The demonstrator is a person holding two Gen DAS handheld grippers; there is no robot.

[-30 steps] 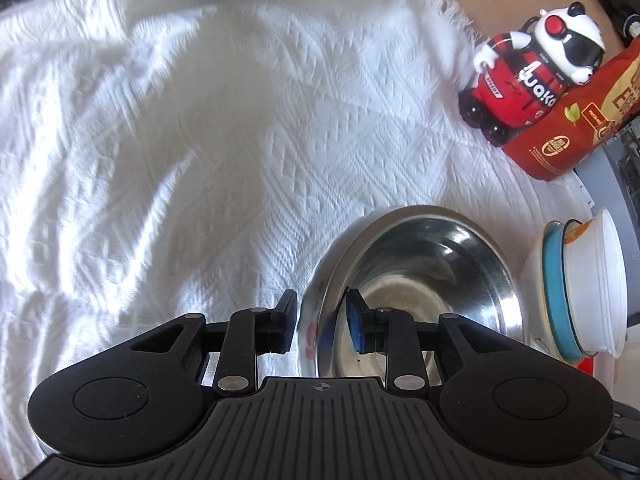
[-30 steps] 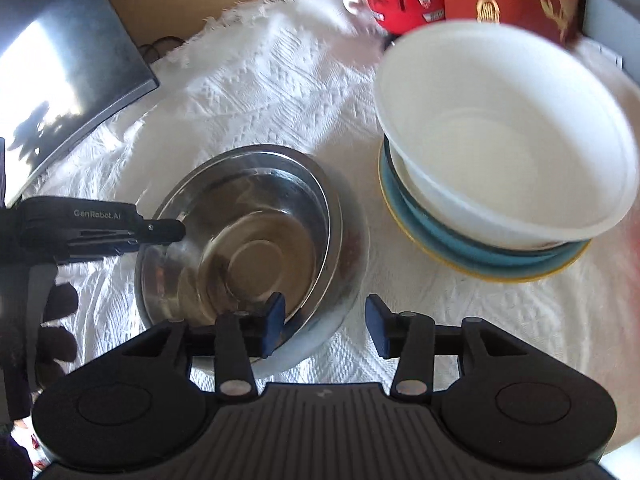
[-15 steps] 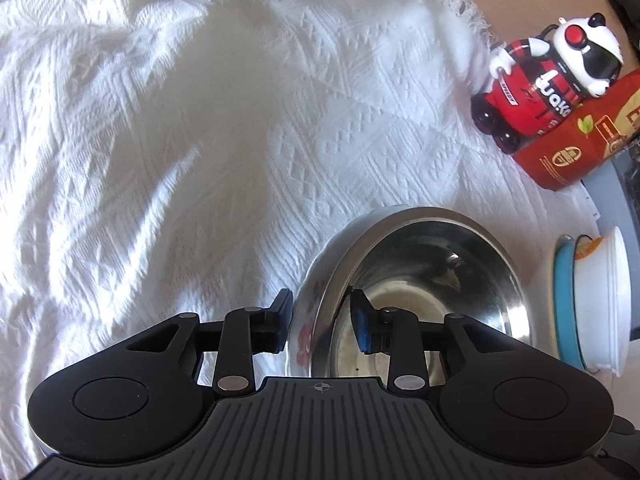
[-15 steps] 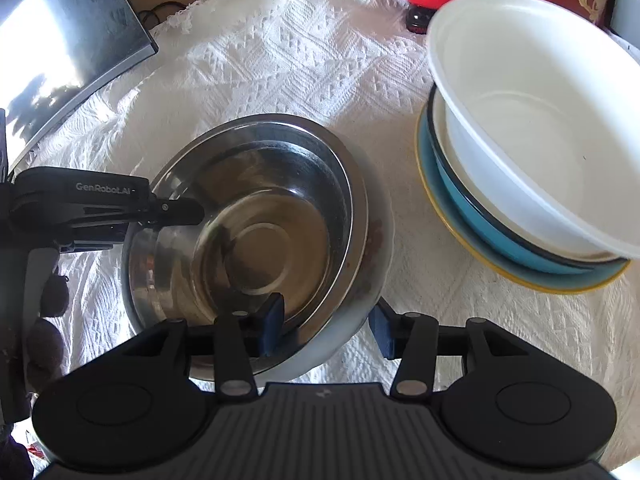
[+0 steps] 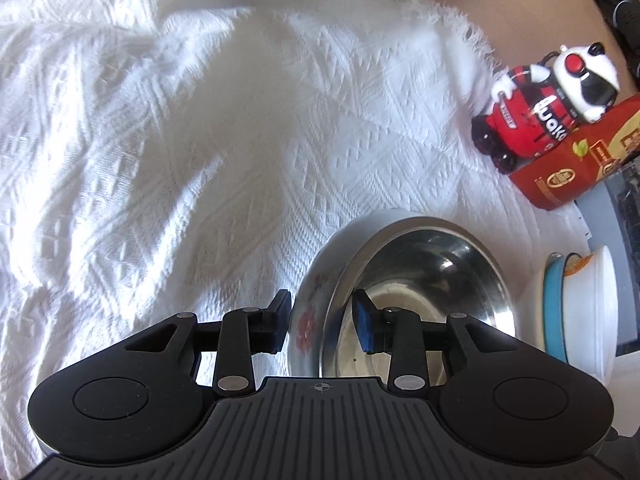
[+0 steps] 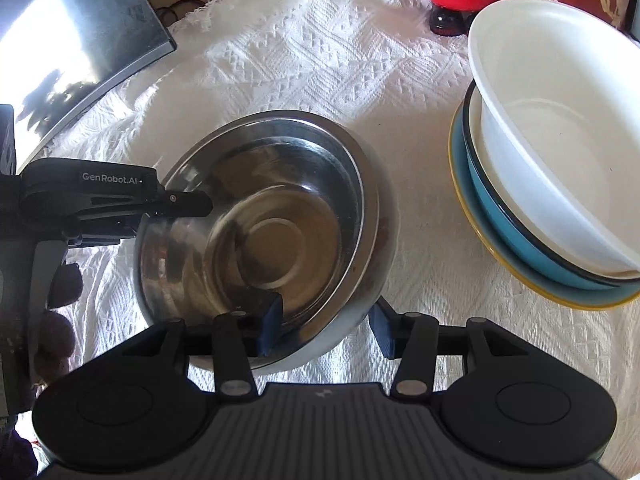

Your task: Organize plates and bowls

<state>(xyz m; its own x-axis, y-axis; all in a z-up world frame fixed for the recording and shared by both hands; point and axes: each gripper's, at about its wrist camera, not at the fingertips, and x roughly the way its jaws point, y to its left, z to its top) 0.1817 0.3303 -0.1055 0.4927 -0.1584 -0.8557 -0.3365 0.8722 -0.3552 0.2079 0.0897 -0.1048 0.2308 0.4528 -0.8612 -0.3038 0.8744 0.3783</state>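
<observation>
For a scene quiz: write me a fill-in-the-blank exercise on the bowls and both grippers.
1. The steel bowl sits nested inside a ____ bowl with a flower print.
2. The big white bowl tops a stack whose bottom plate has a ____ rim.
3. The left gripper and right gripper each straddle the nested bowls' ____.

Missing words: white; yellow; rim

Bright, hard sunlight; glare on white cloth [image 5: 200,140] and steel bowl [image 6: 280,220]; sharp shadows, fisheye-bent edges, slight blur far right.
</observation>
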